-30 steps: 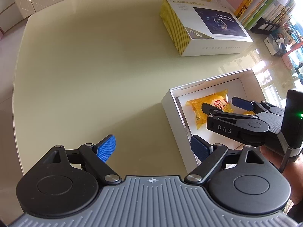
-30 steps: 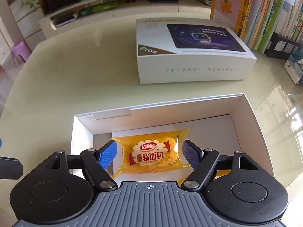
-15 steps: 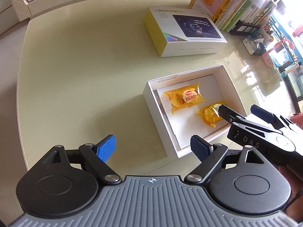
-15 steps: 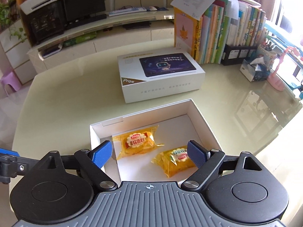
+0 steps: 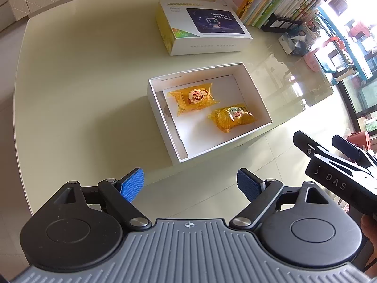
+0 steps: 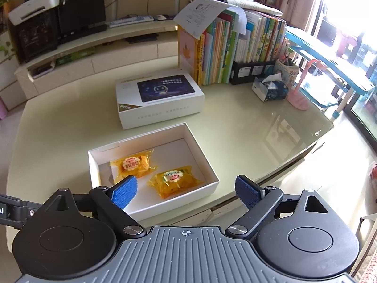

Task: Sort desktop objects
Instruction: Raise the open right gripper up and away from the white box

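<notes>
Here, two bread packets (image 5: 192,98), lengthwise left-right

In front of me an open white box (image 5: 256,99) sits near the table's (image 5: 82,94) front edge, its long side skewed to that edge. Two yellow bread packs lie flat on its floor, apart from each other. The far pack (image 5: 192,97) rests toward the box's back-left corner, its red-and-white label face up. The near pack (image 5: 232,116) lies toward the front-right wall, crinkled, with a green-and-white label. Behind the box, toward the table's back edge, a closed white carton (image 5: 202,27) lies flat, a robot picture on its lid.
</notes>
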`<state>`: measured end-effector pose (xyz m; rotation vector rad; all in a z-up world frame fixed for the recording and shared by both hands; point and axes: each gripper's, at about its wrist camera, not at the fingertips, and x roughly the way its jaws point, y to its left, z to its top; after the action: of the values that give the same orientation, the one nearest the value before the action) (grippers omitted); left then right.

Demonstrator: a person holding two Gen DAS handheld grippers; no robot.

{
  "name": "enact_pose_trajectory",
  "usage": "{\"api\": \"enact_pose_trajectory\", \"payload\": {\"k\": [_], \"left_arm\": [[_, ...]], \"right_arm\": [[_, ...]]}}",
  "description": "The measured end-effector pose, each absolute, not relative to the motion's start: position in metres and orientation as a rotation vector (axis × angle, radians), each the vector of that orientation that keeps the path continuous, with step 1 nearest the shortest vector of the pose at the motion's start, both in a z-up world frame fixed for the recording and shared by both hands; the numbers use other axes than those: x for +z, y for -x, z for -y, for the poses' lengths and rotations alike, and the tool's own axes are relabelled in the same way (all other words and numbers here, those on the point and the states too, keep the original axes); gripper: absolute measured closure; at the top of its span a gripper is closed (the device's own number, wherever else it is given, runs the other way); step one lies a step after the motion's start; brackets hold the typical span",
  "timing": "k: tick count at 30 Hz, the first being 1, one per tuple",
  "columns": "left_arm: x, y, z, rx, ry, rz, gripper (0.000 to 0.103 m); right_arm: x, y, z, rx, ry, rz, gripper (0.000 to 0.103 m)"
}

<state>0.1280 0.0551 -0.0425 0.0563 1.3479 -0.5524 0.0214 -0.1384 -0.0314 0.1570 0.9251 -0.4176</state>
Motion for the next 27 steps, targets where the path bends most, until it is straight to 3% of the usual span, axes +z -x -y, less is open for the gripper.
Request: {"api": "enact_pose_trajectory", "payload": {"k": [14, 27], "left_arm": [[-0.057, -0.119, -0.003, -0.461, -0.049, -1.372, 0.0], [-0.024, -0.153, 0.094, -0.197, 0.029, -1.275, 0.0]], "right_arm": [[-0.049, -0.029, 0.194, -0.337, -0.15, -0.932, 0.011], [-0.048, -0.086, 0.298, -0.101, -0.227, -0.881, 0.011]]}}
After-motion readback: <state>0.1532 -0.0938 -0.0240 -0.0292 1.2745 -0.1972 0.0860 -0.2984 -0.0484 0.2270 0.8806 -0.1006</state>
